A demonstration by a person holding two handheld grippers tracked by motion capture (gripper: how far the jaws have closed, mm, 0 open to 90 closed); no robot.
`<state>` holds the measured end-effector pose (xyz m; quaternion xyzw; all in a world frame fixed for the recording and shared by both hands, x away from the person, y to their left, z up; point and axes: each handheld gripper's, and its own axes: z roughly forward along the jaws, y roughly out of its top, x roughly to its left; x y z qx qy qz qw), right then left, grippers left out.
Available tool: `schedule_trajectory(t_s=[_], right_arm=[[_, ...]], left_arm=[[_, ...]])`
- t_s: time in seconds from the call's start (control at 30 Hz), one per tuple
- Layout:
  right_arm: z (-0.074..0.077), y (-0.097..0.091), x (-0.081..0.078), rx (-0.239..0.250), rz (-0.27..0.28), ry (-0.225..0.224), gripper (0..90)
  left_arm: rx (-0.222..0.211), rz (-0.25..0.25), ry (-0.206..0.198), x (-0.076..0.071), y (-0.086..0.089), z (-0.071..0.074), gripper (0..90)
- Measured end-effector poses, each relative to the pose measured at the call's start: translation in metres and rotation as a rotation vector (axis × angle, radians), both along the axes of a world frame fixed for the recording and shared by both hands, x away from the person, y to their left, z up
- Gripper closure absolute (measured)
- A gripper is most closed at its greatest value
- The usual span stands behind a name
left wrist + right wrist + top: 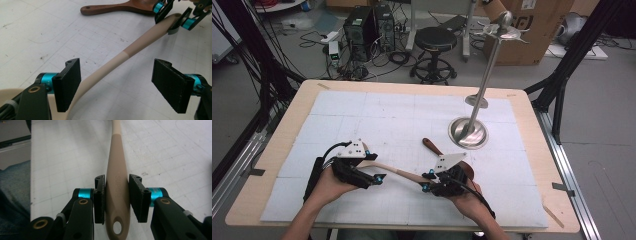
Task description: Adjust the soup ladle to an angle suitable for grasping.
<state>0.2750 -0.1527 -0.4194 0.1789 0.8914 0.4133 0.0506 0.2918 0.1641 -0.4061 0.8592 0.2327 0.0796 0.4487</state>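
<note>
The right claw (117, 200) pinches the holed handle end of the beige spoon (117, 182) above the table (377, 110), while the left claw (117, 85) stands wide open around its middle.

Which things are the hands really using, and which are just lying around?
In use:
- beige spoon, its handle end between the right gripper fingers
- left gripper, open around the spoon's other end

Lying about:
- brown wooden spoon
- metal stand
- black stool and cardboard box, off the table
</note>
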Motion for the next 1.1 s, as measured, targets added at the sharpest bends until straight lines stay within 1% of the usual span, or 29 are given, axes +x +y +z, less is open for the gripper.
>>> schedule_trajectory(t_s=[0.07, 0.13, 0.23, 0.37, 0.43, 0.47, 0.53, 0.57, 0.6, 0.67, 0.77, 0.83, 0.9, 0.97, 1.0, 1.03, 1.1], right_arm=[[0.004, 0.000, 0.000, 0.005, 0.012, 0.010, 67.8], [0.008, 0.000, -0.001, 0.001, 0.020, 0.008, 67.8], [0.014, 0.001, -0.002, 0.011, 0.029, 0.014, 67.8], [0.023, 0.003, -0.003, 0.016, 0.048, 0.008, 67.9], [0.028, 0.004, -0.003, 0.017, 0.060, 0.004, 67.9], [0.031, 0.005, -0.003, 0.019, 0.060, 0.009, 67.8], [0.034, 0.005, -0.002, 0.023, 0.074, 0.007, 67.9], [0.036, 0.006, -0.002, 0.020, 0.073, 0.021, 67.9], [0.037, 0.006, -0.002, 0.017, 0.079, 0.014, 67.9], [0.039, 0.007, -0.001, 0.017, 0.083, 0.015, 67.9], [0.042, 0.008, -0.001, 0.018, 0.089, 0.025, 67.9], [0.045, 0.009, -0.001, 0.018, 0.090, 0.020, 67.9], [0.047, 0.010, -0.001, 0.017, 0.092, 0.018, 67.9], [0.048, 0.010, -0.002, 0.018, 0.100, 0.012, 67.9], [0.048, 0.011, -0.002, 0.019, 0.101, 0.018, 67.8], [0.048, 0.011, -0.001, 0.021, 0.101, 0.009, 67.8], [0.049, 0.011, -0.002, 0.022, 0.098, 0.009, 67.8]], left_arm=[[-0.001, -0.003, 0.000, 0.000, -0.001, 0.000, 24.4], [0.002, -0.008, 0.005, 0.000, -0.002, -0.001, 24.5], [0.008, -0.017, 0.008, -0.001, -0.004, -0.002, 24.6], [0.015, -0.033, 0.016, 0.000, -0.006, -0.004, 25.3], [0.013, -0.044, 0.022, 0.000, -0.006, -0.004, 27.1], [0.019, -0.049, 0.022, 0.000, -0.006, -0.004, 28.6], [0.021, -0.055, 0.029, 0.000, -0.007, -0.005, 28.8], [0.022, -0.056, 0.030, 0.000, -0.007, -0.005, 29.3], [0.025, -0.058, 0.034, 0.000, -0.008, -0.006, 29.8], [0.033, -0.069, 0.036, 0.001, -0.009, -0.007, 31.3], [0.045, -0.079, 0.051, 0.002, -0.011, -0.010, 35.4], [0.059, -0.083, 0.057, 0.003, -0.012, -0.012, 38.1], [0.062, -0.084, 0.059, 0.004, -0.014, -0.014, 40.7], [0.074, -0.087, 0.059, 0.004, -0.015, -0.014, 44.8], [0.077, -0.092, 0.055, 0.005, -0.015, -0.015, 46.1], [0.076, -0.097, 0.055, 0.005, -0.015, -0.015, 48.6], [0.072, -0.106, 0.054, 0.004, -0.016, -0.015, 53.4]])
